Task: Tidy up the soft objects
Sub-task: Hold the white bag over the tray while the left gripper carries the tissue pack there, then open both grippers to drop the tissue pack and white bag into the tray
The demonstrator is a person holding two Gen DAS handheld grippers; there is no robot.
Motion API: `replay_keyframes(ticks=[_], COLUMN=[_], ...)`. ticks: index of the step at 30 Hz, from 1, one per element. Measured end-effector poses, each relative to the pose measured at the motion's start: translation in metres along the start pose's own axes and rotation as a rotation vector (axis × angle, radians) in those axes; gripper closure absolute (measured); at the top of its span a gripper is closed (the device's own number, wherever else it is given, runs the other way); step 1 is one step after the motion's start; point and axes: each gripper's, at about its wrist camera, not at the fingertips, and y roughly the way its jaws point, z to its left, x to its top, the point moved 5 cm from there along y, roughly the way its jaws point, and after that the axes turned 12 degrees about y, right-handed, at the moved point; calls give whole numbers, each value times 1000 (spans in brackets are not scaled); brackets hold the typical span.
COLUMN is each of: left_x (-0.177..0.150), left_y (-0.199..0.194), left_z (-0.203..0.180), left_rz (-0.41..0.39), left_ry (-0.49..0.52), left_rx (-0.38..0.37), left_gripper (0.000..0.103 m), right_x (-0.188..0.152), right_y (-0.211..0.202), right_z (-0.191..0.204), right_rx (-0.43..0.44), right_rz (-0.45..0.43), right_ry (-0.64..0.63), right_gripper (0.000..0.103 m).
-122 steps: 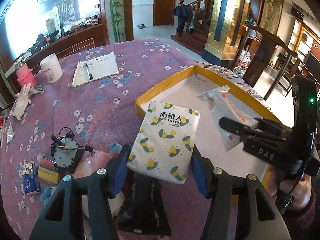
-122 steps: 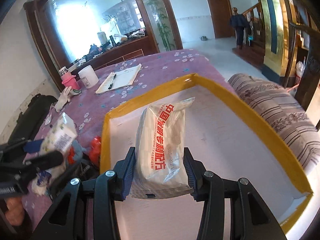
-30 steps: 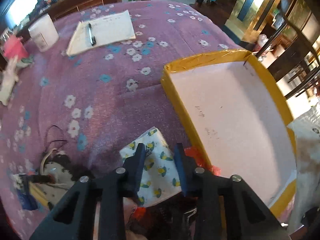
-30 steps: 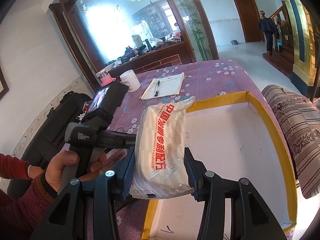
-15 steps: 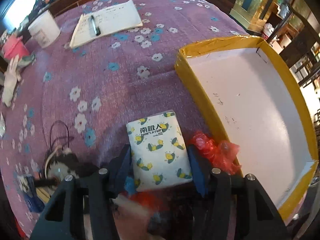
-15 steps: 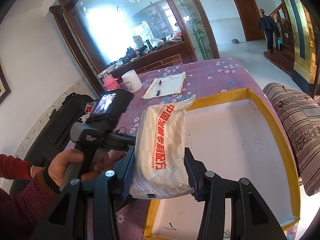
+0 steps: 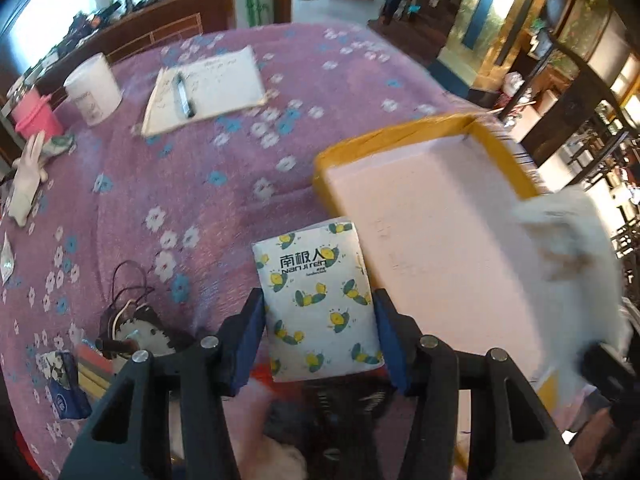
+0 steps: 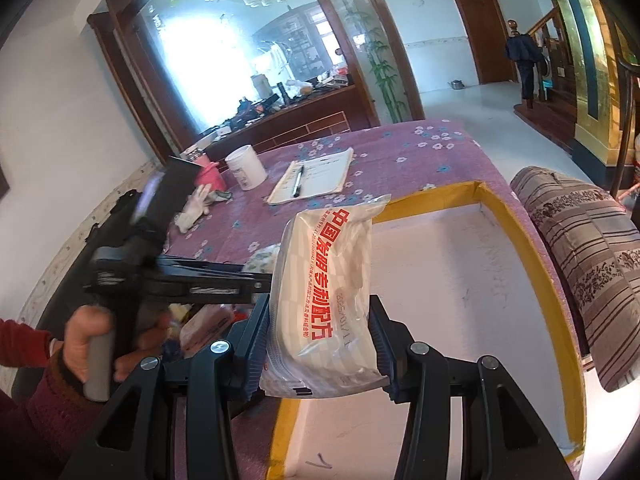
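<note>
A white tissue pack [image 7: 312, 272] printed with yellow and green bees sits between the blue pads of my left gripper [image 7: 318, 306], which is shut on it. The pack hangs above the purple flowered tablecloth, right by the near corner of the yellow-rimmed box [image 7: 400, 132], whose white floor is bare. My right gripper [image 8: 319, 312] is shut on a white plastic pack with red lettering [image 8: 332, 272], held over the box's left rim [image 8: 520, 240]. That pack shows as a white blur [image 7: 568, 248] in the left wrist view. A hand [image 8: 88, 336] in a dark red sleeve grips the left tool.
A notebook with a pen [image 7: 204, 88], a white cup [image 7: 94, 92], a pink container [image 7: 32, 116] and a white glove [image 7: 26, 184] lie on the far table. Cables and small clutter [image 7: 132, 320] sit near the left fingers. A striped cushion [image 8: 580, 248] lies beyond the box.
The left jaws widened from a narrow gap to straddle the bee-printed pack, then rose with it between the pads, nearer the box. The right gripper kept its pack and stayed put.
</note>
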Motion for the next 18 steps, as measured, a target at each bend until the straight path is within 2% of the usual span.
replay_keyframes(ticks=[7, 13, 18], left_x=[33, 57, 68], left_y=[-2, 41, 71], left_z=[-32, -44, -37], left_rz=[-63, -26, 3], left_ry=[3, -32, -85], left_rx=[-79, -111, -129], left_gripper=[51, 51, 51], right_x=[26, 56, 70], right_y=[19, 65, 98], right_z=[-22, -65, -97], right_rx=[-77, -180, -209], right_rz=[9, 71, 129], right_ry=[29, 100, 171], right_gripper=[53, 53, 53])
